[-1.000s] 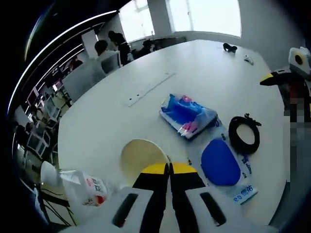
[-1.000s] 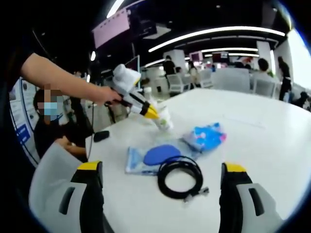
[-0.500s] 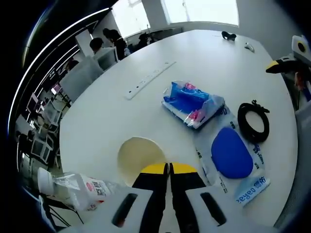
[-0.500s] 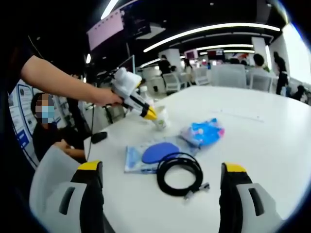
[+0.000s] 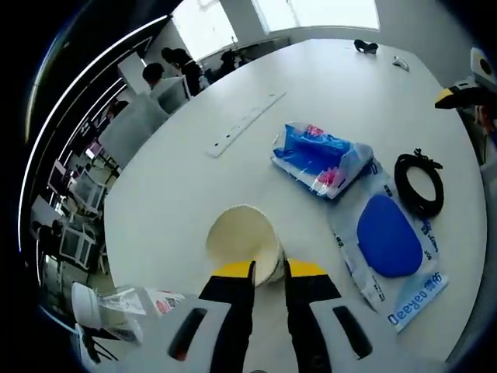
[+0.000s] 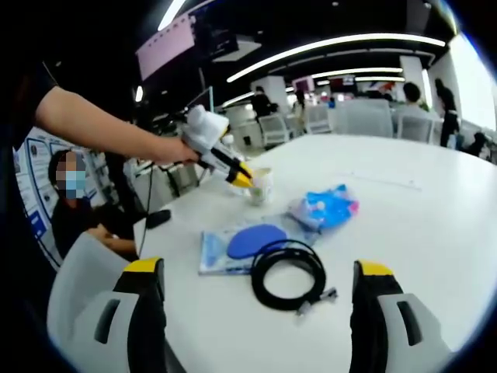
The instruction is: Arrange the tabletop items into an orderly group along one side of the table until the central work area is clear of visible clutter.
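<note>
Left gripper view: left gripper (image 5: 268, 268) clamped on near rim of paper cup (image 5: 242, 242), apparently gripped for relocation. Blue snack bag (image 5: 322, 159) beyond cup; blue pad packet (image 5: 392, 245) beside cup; cable coil (image 5: 420, 183) past packet. Plastic bottle (image 5: 116, 305) at table (image 5: 178, 179) edge, near cup.

Right gripper view: right gripper (image 6: 260, 311) held wide apart, nothing grasped, poised before cable coil (image 6: 289, 272). Cup (image 6: 258, 185) seen beyond packet (image 6: 245, 242), pinched by left gripper (image 6: 241, 178).

On the table (image 5: 178, 179), the cup (image 5: 243, 243) is sitting left of the pouch (image 5: 392, 249); the cable coil (image 5: 419, 183) is lying right of the pouch, the snack bag (image 5: 322, 158) beyond.
</note>
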Available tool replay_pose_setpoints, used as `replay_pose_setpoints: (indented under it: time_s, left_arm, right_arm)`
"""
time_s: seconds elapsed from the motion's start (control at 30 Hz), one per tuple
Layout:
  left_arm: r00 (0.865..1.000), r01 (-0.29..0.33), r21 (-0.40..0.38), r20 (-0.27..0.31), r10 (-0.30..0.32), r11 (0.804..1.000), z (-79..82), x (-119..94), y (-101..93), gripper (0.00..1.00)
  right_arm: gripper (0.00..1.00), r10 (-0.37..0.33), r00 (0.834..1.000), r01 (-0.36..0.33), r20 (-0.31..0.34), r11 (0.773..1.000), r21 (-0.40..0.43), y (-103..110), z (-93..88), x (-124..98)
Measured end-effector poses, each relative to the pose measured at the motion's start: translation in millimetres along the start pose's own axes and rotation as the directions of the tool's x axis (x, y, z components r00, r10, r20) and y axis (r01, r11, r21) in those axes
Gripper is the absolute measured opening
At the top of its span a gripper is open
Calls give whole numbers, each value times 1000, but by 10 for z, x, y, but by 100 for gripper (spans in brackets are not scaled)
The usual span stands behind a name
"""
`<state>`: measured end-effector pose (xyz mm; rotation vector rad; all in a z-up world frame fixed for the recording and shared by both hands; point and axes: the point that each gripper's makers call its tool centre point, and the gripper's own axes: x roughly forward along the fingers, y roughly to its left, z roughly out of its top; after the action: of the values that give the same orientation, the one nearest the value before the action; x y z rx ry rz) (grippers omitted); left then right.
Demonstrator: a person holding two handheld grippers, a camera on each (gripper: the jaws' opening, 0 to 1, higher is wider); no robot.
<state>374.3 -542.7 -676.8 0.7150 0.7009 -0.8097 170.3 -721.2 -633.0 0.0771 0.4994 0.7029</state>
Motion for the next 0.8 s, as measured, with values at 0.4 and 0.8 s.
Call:
replay_pose_setpoints:
  time_s: [0.4, 0.8]
  left_arm:
    - [1000, 1, 21, -9, -1, 1000, -4, -34, -4, 2]
    - [1000, 13, 47, 3, -13, 999, 73, -42, -61, 1]
  right_arm:
    - [98, 3, 1000, -3, -1, 1000, 10, -8, -14, 14]
    - [98, 4, 1000, -4, -3, 1000, 11, -35, -13, 23]
